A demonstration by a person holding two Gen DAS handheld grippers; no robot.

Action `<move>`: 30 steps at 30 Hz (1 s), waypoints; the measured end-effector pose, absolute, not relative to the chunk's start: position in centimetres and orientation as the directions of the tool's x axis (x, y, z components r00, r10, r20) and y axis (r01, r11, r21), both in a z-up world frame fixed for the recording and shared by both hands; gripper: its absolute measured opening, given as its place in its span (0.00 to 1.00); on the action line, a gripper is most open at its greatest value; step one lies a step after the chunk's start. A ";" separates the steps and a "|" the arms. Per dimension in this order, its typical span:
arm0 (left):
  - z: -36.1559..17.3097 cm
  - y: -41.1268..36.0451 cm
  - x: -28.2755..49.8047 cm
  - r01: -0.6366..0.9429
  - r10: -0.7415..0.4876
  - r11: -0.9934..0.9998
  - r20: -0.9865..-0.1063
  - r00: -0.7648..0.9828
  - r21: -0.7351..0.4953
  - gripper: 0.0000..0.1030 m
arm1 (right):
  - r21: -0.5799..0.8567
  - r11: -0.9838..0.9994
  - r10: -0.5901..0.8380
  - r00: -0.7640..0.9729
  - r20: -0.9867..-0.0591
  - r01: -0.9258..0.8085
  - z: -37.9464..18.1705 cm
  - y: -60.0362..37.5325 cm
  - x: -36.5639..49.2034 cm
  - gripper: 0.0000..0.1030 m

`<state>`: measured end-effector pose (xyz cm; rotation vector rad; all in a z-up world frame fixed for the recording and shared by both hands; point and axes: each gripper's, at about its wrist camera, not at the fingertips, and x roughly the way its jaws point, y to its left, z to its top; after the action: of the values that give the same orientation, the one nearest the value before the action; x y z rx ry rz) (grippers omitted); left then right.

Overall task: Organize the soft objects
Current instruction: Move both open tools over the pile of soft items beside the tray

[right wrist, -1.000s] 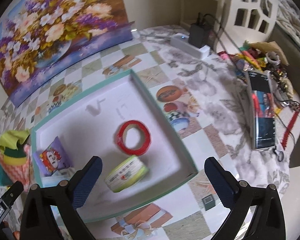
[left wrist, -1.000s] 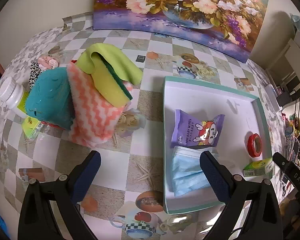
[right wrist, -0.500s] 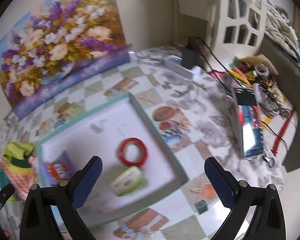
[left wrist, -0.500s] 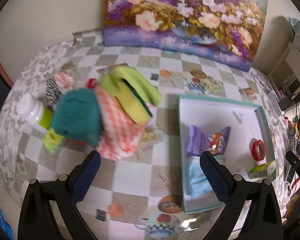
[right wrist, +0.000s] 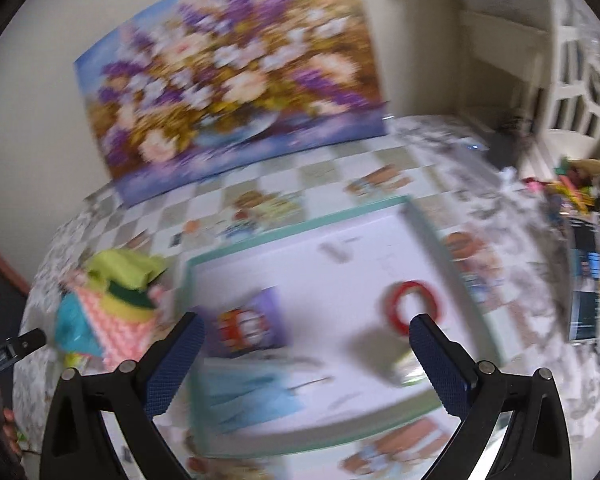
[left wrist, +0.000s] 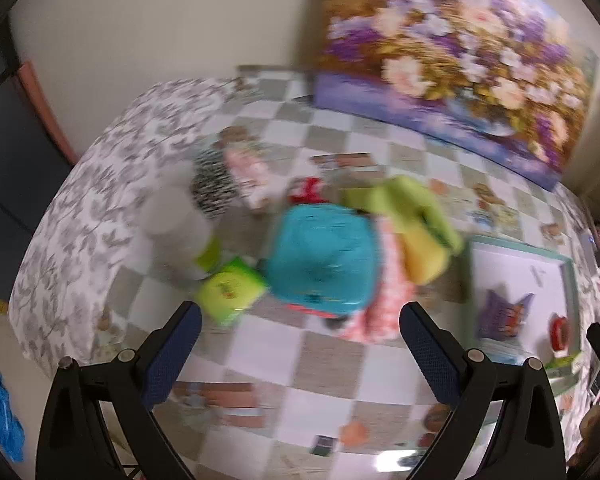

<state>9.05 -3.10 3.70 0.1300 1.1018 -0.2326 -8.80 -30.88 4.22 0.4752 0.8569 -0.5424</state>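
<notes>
pile: soft things heaped on the table just left of the tray: a teal cloth in front, a pink zigzag cloth under it, a yellow sponge and green cloth on top. both views are blurred, so edges are vague.
tray: white floor, teal rim. it already holds a purple packet and a blue mask on the side near the pile, a red ring and a small green box on the far side.
left tongs: released, fingers wide apart, nothing between them, above the table on the near side of the pile.
right tongs: released too, empty, over the tray's near half.
key relation: the pile lies straight ahead of the left tongs and a little right of their centre line, with the teal cloth the nearest piece. its long axis is hard to tell in the blur; the heap seems to run from the teal cloth toward the tray. the left tongs look the nearer; the right ones see the pile only far off at the tray's left edge.
around the pile: a white bottle and green packet on the side away from the tray, a striped thing behind.
judgement: sorting is partly done; the next grab likely falls to the left tongs.
</notes>
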 end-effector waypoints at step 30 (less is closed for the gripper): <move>-5.5 5.5 15.8 0.070 -0.091 0.995 -0.954 0.286 -0.074 0.96 | 0.200 0.939 0.021 0.535 -0.845 0.279 -1.2 -18.1 2.3 1.00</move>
<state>15.75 5.52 -5.47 -0.0186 1.2765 -0.1079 2.33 -18.09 -1.20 0.3303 0.9991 -0.1569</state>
